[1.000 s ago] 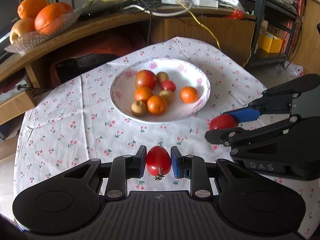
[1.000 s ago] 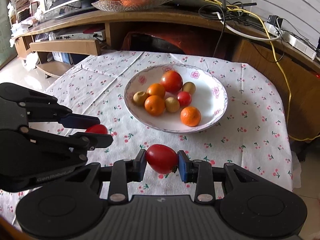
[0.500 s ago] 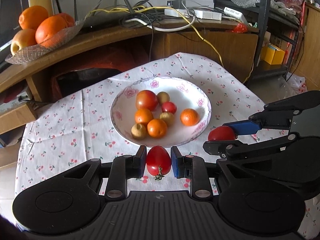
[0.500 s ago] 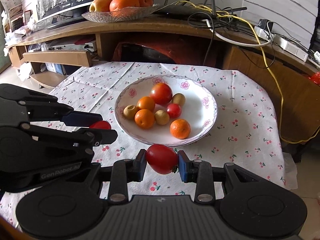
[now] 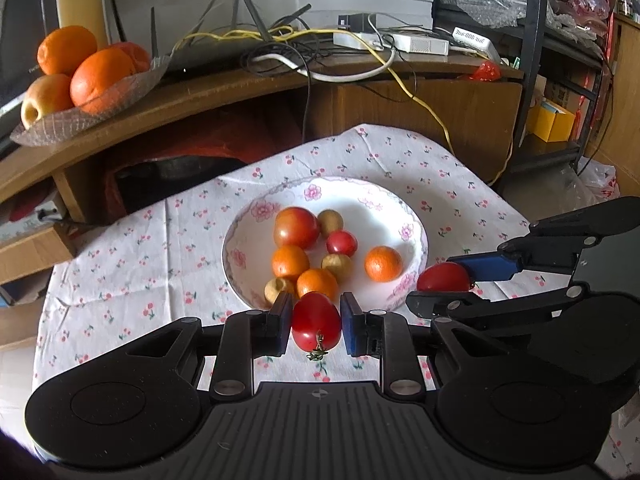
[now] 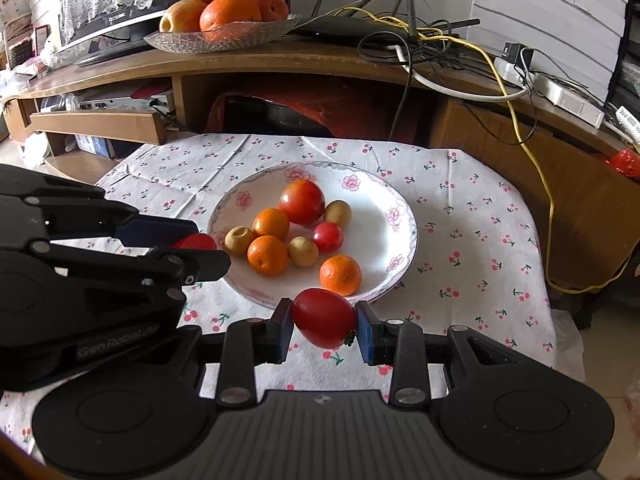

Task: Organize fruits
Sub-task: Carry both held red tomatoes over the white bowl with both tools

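The left gripper (image 5: 316, 322), black with blue pads, is clamped on a small oval red tomato with a dried green stalk (image 5: 315, 321), the fruit pinched between the two pads and held above the near rim of the white floral-rimmed bowl (image 5: 416, 236). The right gripper (image 6: 324, 326), of the same black and blue build, is likewise closed on a second small red tomato (image 6: 325, 317), lifted just short of the bowl's near edge; seen from the left wrist camera it reaches in from the right with its tomato beside the bowl's right rim. Inside the bowl lie a large red-orange tomato (image 6: 301, 201), three small orange mandarins (image 6: 267, 255), a small red cherry tomato (image 6: 327, 237) and three small yellowish-brown round fruits (image 6: 303, 251), clustered towards the middle and left, the mandarin nearest the right gripper lying a little apart from the rest. The bowl stands on a white tablecloth printed with small red cherries (image 6: 460, 240), covering a low table. Behind it runs a curved wooden shelf (image 6: 280, 56) bearing a clear glass dish of oranges and apples (image 6: 224, 36), a black router with antennas (image 6: 352, 28) and a tangle of yellow, white and black cables (image 6: 460, 56).
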